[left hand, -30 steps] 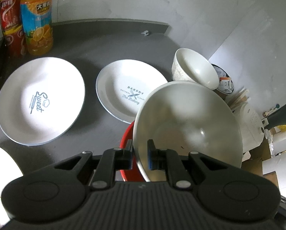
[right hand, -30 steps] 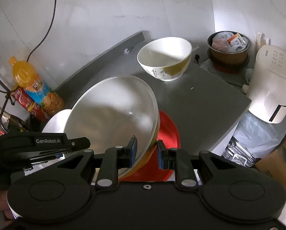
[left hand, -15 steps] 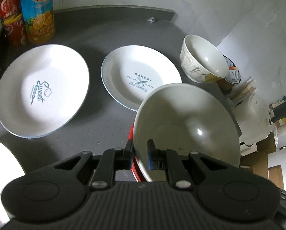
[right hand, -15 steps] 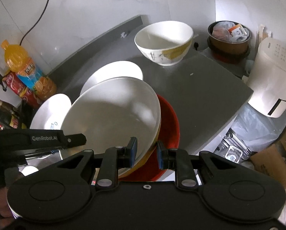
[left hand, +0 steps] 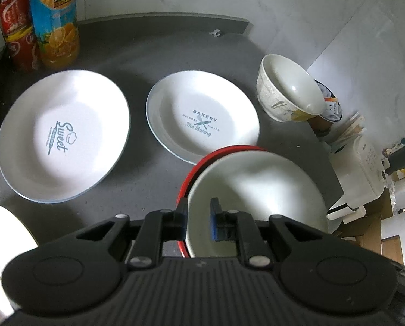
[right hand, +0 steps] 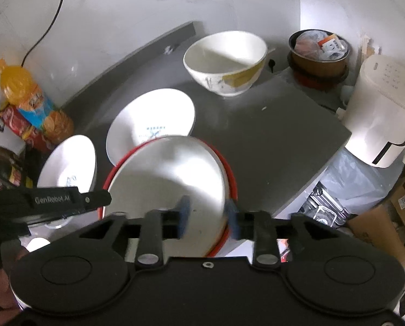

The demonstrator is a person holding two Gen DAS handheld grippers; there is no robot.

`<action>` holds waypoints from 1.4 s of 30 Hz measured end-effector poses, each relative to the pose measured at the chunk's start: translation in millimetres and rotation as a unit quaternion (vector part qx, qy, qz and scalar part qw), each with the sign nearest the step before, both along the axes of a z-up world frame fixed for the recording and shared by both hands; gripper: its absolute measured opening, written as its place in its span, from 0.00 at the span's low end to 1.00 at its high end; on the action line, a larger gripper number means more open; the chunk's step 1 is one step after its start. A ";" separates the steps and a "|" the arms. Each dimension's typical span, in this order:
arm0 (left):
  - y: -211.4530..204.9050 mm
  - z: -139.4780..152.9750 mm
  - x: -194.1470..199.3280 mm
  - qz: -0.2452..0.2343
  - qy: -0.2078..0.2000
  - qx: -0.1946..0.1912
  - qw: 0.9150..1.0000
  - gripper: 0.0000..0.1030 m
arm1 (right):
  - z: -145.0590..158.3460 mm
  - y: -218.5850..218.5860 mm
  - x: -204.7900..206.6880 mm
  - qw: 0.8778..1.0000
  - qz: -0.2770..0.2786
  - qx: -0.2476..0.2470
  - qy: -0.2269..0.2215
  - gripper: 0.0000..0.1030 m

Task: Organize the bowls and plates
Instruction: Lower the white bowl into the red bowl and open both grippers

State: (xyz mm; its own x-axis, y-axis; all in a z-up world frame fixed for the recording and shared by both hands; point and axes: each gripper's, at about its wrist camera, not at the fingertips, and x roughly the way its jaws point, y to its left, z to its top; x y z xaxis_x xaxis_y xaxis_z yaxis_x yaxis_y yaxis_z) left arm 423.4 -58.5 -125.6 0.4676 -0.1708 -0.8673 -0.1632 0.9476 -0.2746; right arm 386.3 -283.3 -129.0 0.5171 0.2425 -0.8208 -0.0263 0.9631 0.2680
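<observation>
- left gripper (left hand: 198,218) pinches the near rim of the white bowl (left hand: 259,190), one finger inside, one outside
- right gripper (right hand: 206,217) has its fingers spread apart either side of that bowl's rim, not clamping
- bowl sits in the red plate (right hand: 229,174) near the grey counter (right hand: 284,125) edge
- bakery plate (left hand: 202,119) and sweet plate (left hand: 64,135) lie behind, patterned bowl (right hand: 225,62) further back

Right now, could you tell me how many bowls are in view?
2: a large bowl in the red dish by the tongs, and a patterned bowl at the counter's far corner. Others may be hidden.
</observation>
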 end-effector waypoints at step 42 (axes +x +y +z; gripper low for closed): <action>-49.8 26.0 45.6 0.016 0.015 0.056 0.998 0.70 | 8.4 -55.5 52.8 0.999 0.011 0.030 -0.011 0.85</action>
State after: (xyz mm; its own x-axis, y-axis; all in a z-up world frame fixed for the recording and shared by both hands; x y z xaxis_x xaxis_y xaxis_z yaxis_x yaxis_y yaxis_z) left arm 469.1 -108.2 -99.7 0.4440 -0.0575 -0.8942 -0.2009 0.9661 -0.1619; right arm 439.2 -338.9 -120.6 0.5287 0.3031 -0.7929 -0.0542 0.9442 0.3248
